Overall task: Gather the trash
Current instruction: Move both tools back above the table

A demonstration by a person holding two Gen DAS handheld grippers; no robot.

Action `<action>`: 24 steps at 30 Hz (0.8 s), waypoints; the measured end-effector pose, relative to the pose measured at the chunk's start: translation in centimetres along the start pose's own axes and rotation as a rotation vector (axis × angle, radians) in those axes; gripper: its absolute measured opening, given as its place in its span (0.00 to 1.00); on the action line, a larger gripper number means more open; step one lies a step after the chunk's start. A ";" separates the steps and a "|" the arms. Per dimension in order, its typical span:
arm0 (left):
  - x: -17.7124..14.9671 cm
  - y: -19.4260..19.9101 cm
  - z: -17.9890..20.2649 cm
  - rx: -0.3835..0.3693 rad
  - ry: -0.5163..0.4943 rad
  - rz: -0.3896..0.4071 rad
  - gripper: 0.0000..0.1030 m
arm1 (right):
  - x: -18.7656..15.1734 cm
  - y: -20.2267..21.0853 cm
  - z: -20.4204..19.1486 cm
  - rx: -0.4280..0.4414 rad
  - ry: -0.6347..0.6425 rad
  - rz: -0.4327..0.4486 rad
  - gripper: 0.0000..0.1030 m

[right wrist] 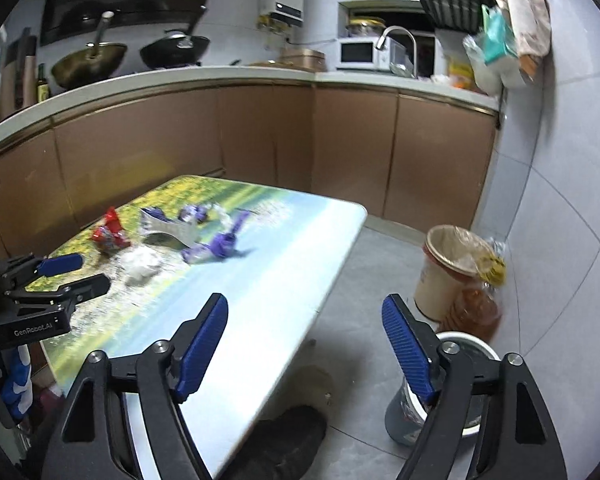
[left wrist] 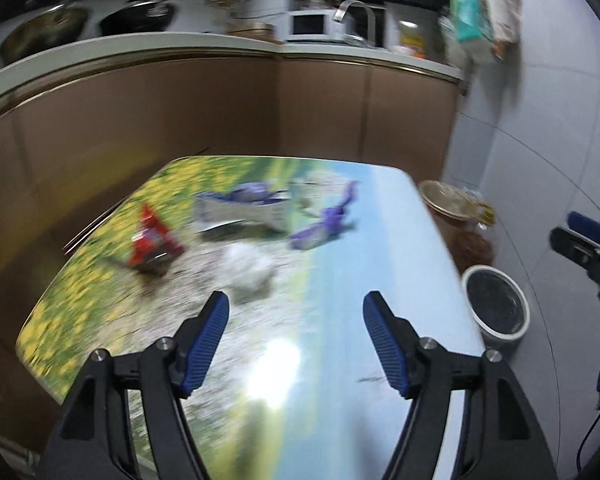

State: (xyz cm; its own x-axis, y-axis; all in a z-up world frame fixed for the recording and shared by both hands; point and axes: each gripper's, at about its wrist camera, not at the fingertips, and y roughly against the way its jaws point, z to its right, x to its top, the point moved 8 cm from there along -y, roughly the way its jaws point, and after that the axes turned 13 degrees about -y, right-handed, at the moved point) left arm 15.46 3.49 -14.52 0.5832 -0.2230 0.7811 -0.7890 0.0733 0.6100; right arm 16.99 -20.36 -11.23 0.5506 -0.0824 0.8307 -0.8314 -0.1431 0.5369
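Trash lies on a low table (left wrist: 380, 240) (right wrist: 300, 248) with a landscape print: a red wrapper (left wrist: 152, 240) (right wrist: 110, 234), a white crumpled tissue (left wrist: 250, 266) (right wrist: 142, 264), a silver-and-purple wrapper (left wrist: 240, 210) (right wrist: 172, 226) and a purple wrapper (left wrist: 324, 226) (right wrist: 216, 246). My left gripper (left wrist: 296, 304) (right wrist: 76, 272) hovers open over the near part of the table, nothing between its fingers. My right gripper (right wrist: 304, 308) (left wrist: 580, 236) stands open past the table's right edge, above the floor, empty. A white bin (left wrist: 496, 300) (right wrist: 460, 384) stands on the floor to the table's right.
A second bin lined with a bag (right wrist: 456, 268) (left wrist: 448, 200) and an orange bag (right wrist: 476, 308) sit by the tiled wall. Brown cabinets (right wrist: 260, 132) with a counter, pans, a microwave (right wrist: 364, 52) and a tap run behind the table. A dark object (right wrist: 284, 440) lies on the floor.
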 end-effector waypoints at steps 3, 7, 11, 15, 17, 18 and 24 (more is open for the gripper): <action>-1.0 1.2 -2.5 0.047 0.044 0.008 0.68 | 0.2 0.5 -1.5 0.016 0.010 0.002 0.77; -1.9 2.6 -5.4 0.092 0.089 0.029 0.70 | 0.2 0.7 -2.9 0.028 0.024 0.001 0.78; -2.9 3.4 -7.5 0.097 0.122 0.041 0.71 | 0.4 0.6 -4.2 0.036 0.027 -0.009 0.79; -3.7 3.1 -9.1 0.077 0.146 0.036 0.71 | 0.7 0.4 -5.0 0.037 0.030 -0.021 0.79; -4.1 3.1 -9.9 0.077 0.150 0.038 0.71 | 1.0 0.3 -5.2 0.038 0.019 -0.029 0.79; -4.3 3.1 -10.3 0.079 0.150 0.040 0.71 | 1.2 0.2 -5.2 0.035 0.012 -0.033 0.79; -5.4 2.9 -13.5 0.116 0.176 0.042 0.71 | 2.2 -1.1 -4.9 0.018 -0.018 -0.061 0.79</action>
State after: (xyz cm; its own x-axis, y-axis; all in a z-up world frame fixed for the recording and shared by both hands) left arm 12.64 18.05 -15.15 0.5665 -0.0484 0.8227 -0.8241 -0.0355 0.5653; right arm 18.79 -15.58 -9.30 0.6015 -0.0907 0.7937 -0.7950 -0.1657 0.5835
